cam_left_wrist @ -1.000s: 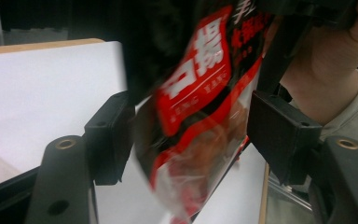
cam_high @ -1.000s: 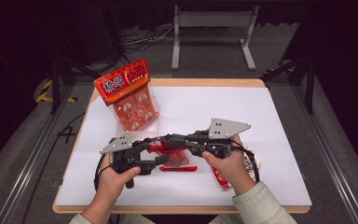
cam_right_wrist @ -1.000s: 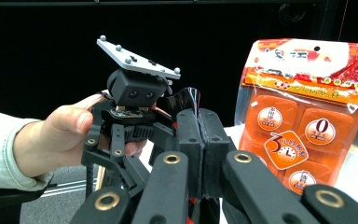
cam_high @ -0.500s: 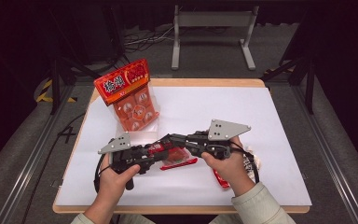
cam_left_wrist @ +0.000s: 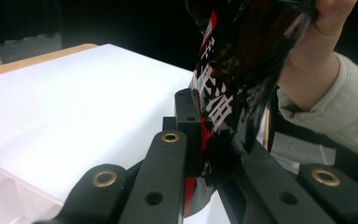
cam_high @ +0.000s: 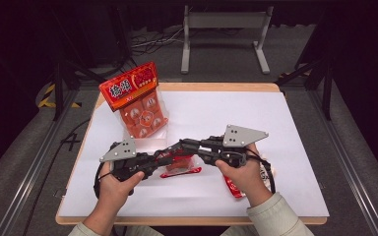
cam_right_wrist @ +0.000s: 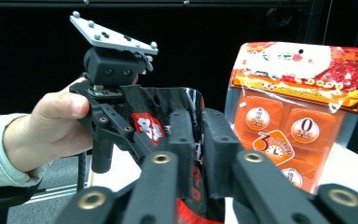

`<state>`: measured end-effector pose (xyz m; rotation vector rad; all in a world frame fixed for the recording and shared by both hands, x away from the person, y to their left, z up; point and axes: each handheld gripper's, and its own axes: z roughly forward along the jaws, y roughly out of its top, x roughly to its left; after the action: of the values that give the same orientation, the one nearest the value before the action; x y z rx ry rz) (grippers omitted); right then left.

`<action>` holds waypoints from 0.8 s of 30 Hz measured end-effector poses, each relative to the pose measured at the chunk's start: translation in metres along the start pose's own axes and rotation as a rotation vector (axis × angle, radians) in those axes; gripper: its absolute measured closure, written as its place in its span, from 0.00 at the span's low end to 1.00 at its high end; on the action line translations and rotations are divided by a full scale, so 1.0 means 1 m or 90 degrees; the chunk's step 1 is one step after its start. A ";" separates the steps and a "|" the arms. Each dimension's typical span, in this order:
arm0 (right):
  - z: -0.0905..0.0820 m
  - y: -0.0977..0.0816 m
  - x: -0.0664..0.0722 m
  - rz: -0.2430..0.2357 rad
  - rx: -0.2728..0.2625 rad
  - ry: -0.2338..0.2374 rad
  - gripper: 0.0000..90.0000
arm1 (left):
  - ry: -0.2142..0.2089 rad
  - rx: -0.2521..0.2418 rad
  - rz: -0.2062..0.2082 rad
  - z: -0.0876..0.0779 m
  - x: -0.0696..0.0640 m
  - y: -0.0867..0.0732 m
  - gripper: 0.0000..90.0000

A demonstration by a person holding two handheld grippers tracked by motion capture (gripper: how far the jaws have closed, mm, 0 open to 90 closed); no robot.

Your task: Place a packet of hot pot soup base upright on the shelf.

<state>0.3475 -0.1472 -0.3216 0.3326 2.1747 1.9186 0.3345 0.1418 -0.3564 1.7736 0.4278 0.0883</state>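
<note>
Left gripper: jaws just closed, now clamped on dark red-and-black sachet, held above white sheet at table's near middle.
Right gripper: jaws just eased apart slightly, sachet between them, pads look in contact.
Risk: opposed pull tears film or sachet slips from loosened right pads.
Second red packet half hidden under right hand.
Farther off: upright orange snack bag; print unreadable.
</note>
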 end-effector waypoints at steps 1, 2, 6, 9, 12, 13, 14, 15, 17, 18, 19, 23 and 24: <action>-0.002 0.000 -0.001 0.003 -0.003 -0.001 0.87 | 0.001 0.006 0.011 -0.001 0.000 0.003 1.00; -0.004 0.000 -0.001 0.003 -0.006 -0.006 0.85 | -0.001 0.012 0.014 -0.001 0.000 0.006 1.00; -0.013 0.001 -0.004 0.009 -0.011 -0.023 0.78 | 0.000 0.023 0.028 -0.004 0.002 0.016 1.00; -0.022 -0.002 -0.006 0.016 -0.007 -0.034 0.76 | -0.004 0.026 0.025 -0.007 0.007 0.022 1.00; -0.030 -0.007 -0.009 0.021 0.004 -0.049 0.72 | -0.001 0.037 0.028 -0.010 0.013 0.026 1.00; -0.032 -0.009 -0.010 0.023 0.006 -0.051 0.71 | -0.003 0.041 0.026 -0.011 0.015 0.027 1.00; -0.035 -0.011 -0.011 0.027 0.009 -0.055 0.70 | -0.014 0.049 0.022 -0.012 0.017 0.028 1.00; -0.037 -0.013 -0.011 0.031 0.011 -0.058 0.69 | -0.019 0.059 0.022 -0.013 0.019 0.029 1.00; -0.040 -0.016 -0.012 0.033 0.012 -0.063 0.69 | -0.019 0.064 0.026 -0.014 0.020 0.030 1.00; -0.043 -0.019 -0.013 0.038 0.016 -0.066 0.69 | -0.018 0.067 0.028 -0.016 0.021 0.032 1.00; -0.045 -0.021 -0.014 0.041 0.020 -0.069 0.69 | -0.014 0.070 0.033 -0.017 0.022 0.033 1.00; -0.054 -0.033 -0.017 0.054 0.037 -0.083 0.67 | -0.002 0.068 0.031 -0.023 0.028 0.036 1.00; -0.057 -0.037 -0.018 0.061 0.040 -0.083 0.66 | 0.001 0.068 0.031 -0.024 0.029 0.036 1.00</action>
<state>0.3459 -0.2106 -0.3513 0.5667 2.1728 1.8233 0.3633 0.1670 -0.3211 1.8888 0.3971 0.1034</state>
